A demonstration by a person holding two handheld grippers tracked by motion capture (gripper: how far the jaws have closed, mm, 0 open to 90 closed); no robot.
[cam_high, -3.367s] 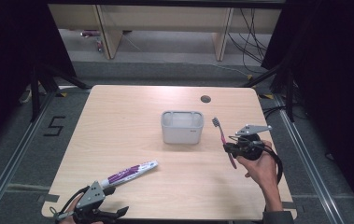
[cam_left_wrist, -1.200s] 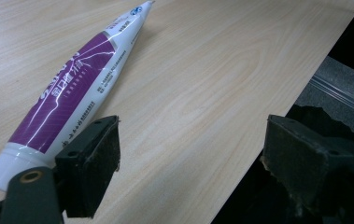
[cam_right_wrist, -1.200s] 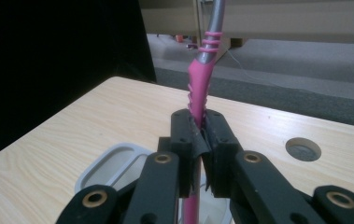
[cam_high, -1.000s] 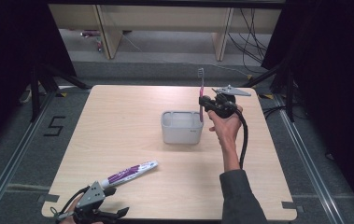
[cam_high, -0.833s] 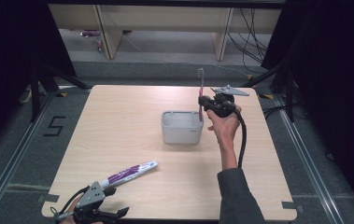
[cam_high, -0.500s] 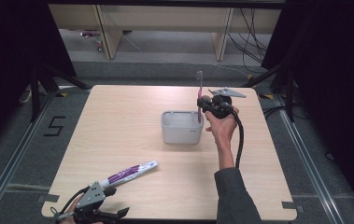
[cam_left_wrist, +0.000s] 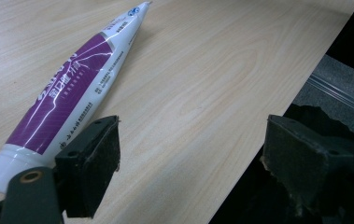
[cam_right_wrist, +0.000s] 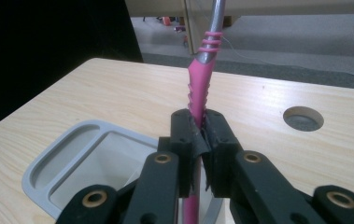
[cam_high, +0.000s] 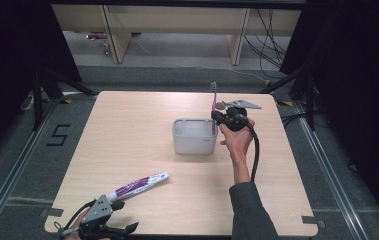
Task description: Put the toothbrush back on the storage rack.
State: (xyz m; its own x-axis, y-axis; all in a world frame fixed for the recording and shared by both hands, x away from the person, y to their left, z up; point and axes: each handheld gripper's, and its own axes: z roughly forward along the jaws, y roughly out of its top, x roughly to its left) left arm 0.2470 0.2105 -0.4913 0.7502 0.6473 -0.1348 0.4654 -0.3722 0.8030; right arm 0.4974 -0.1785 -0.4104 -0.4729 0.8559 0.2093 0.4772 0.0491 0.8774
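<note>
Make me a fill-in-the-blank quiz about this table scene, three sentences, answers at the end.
1. The right tongs are shut on a pink ____.
2. The toothbrush stands upright over the grey ____.
3. The purple tube lies on the table beside the left tongs, whose jaws stand ____.

Missing words: toothbrush; holder; open

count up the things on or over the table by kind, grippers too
toothbrush: 1
toothpaste tube: 1
grey holder: 1
grippers, left gripper and right gripper: 2
total: 5
</note>
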